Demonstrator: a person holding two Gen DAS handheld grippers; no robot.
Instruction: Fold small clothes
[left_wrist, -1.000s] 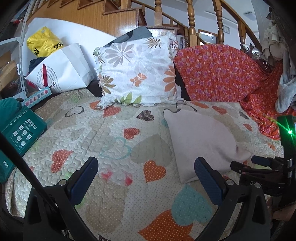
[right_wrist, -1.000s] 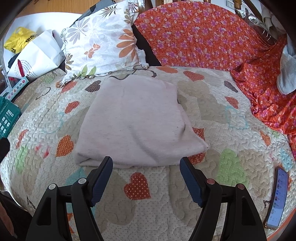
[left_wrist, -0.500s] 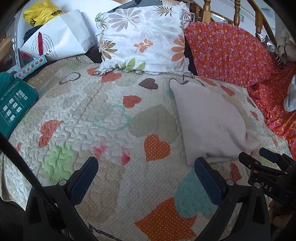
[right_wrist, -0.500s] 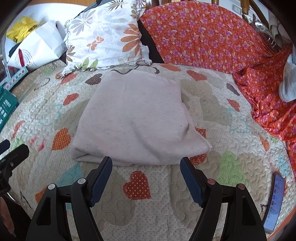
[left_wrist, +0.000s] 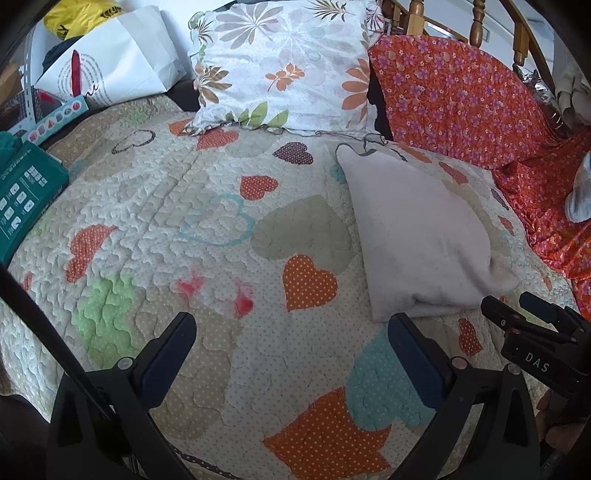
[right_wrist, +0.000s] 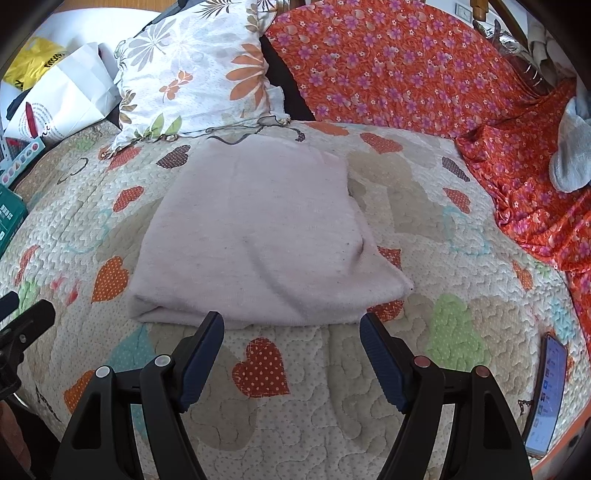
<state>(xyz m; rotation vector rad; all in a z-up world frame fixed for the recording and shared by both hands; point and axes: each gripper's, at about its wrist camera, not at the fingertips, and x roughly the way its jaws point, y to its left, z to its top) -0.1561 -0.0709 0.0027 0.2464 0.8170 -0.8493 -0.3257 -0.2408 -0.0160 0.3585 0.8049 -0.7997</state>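
Note:
A pale pink folded garment (right_wrist: 258, 236) lies flat on the heart-patterned quilt (right_wrist: 436, 221); it also shows in the left wrist view (left_wrist: 417, 236), to the right. My right gripper (right_wrist: 291, 332) is open and empty, its fingertips just short of the garment's near folded edge. My left gripper (left_wrist: 291, 332) is open and empty over bare quilt (left_wrist: 207, 229), left of the garment. The right gripper shows at the right edge of the left wrist view (left_wrist: 535, 321).
A floral pillow (left_wrist: 284, 62) and an orange flowered cloth (right_wrist: 406, 66) stand behind the garment. A white paper bag (left_wrist: 110, 66) and a teal box (left_wrist: 26, 192) sit at the left. A phone (right_wrist: 546, 391) lies near the quilt's right edge. A grey garment (right_wrist: 570, 158) lies at far right.
Both grippers have moved forward and tilted down toward the quilt, so the garment looks nearer. Both stay open. The garment has not moved.

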